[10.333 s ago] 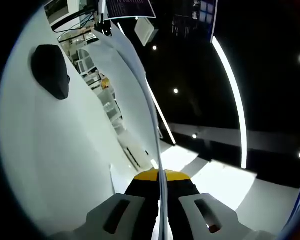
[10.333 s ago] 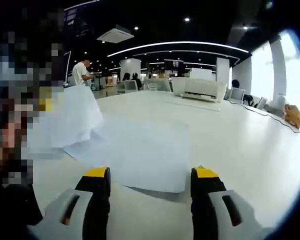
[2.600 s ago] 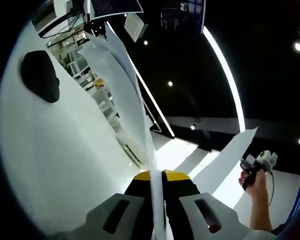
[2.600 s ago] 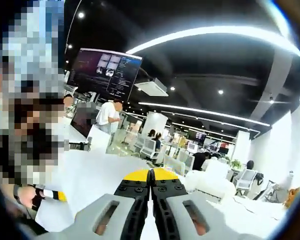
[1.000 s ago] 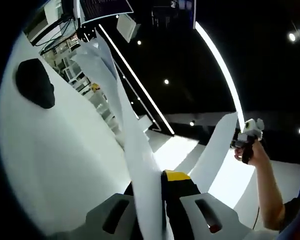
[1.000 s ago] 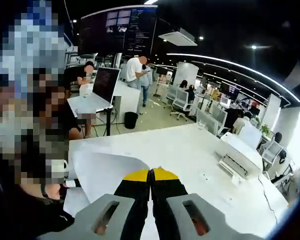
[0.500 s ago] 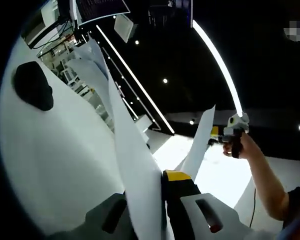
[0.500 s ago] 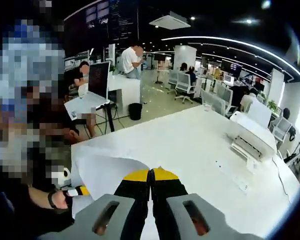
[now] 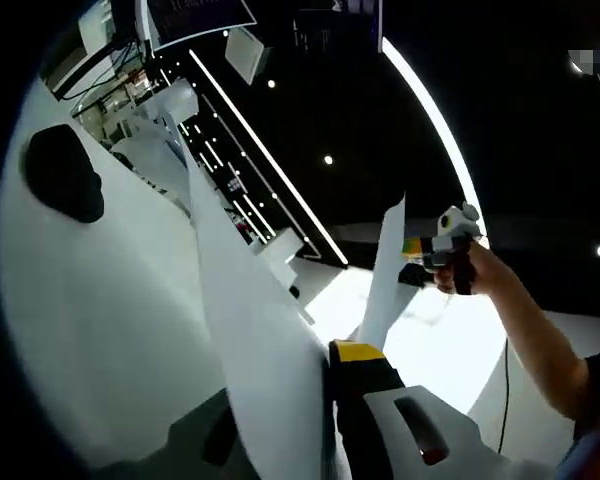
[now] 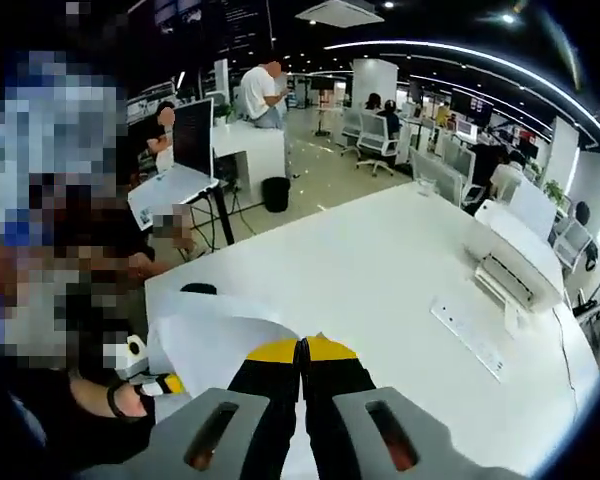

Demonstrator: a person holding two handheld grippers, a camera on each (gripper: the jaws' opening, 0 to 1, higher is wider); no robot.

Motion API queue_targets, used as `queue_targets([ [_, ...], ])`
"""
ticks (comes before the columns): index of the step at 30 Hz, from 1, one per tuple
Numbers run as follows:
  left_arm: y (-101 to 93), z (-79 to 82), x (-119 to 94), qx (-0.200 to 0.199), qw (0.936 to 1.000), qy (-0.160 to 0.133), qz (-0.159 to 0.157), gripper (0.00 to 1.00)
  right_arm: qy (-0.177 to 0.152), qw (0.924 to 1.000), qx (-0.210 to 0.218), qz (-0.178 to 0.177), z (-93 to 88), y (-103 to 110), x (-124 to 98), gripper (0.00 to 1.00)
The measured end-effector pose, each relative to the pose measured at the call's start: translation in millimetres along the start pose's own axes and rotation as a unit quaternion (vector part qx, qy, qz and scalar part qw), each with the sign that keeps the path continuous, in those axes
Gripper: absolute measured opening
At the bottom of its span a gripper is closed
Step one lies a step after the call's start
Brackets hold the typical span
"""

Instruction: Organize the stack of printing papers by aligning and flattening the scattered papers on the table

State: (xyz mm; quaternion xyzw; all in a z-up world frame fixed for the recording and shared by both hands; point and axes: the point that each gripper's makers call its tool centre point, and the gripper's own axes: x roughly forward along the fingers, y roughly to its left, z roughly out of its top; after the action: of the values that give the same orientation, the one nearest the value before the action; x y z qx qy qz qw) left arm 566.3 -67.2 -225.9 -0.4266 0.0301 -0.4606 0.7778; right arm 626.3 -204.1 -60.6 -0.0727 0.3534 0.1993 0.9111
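Note:
In the left gripper view, my left gripper (image 9: 326, 352) is shut on a bunch of white paper sheets (image 9: 250, 330). The sheets rise up and left and hide its left jaw. To the right, a hand holds my right gripper (image 9: 450, 238), shut on the upper edge of another white sheet (image 9: 385, 285) that hangs down beside the bunch. In the right gripper view, my right gripper (image 10: 302, 349) has its yellow-tipped jaws pressed together. The curved white paper (image 10: 215, 340) lies just under them, and the left gripper's yellow tip (image 10: 166, 383) shows at the lower left.
The white table (image 10: 380, 270) carries a black mouse (image 10: 197, 289), a white keyboard (image 10: 472, 337) and a white printer (image 10: 517, 262). The mouse (image 9: 64, 184) also sits on the table (image 9: 100, 330) at the left. Desks, chairs and people stand beyond the table.
The hand with the right gripper and its sheet has come nearer to the left gripper's bunch. The bunch has bent over the left jaw. The right gripper view now looks more down at the table.

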Motion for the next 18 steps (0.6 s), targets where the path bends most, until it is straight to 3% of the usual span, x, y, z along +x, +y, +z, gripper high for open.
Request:
queue_targets([
  [10,-0.9,-1.3,1,0.004,1.0,0.002,0.0,0.12,0.039,0.9988,0.03,0.003,-9.7,-6,5,0.0],
  [14,-1.8,0.0,2,0.001,1.0,-0.003,-0.002,0.17,0.034,0.9985,0.043,-0.003,0.7,-8,9,0.0],
  [18,-3.6,-1.7,3,0.007,1.0,0.0,-0.003,0.2,0.032,0.9972,0.065,0.017,11.0,3,16,0.0],
])
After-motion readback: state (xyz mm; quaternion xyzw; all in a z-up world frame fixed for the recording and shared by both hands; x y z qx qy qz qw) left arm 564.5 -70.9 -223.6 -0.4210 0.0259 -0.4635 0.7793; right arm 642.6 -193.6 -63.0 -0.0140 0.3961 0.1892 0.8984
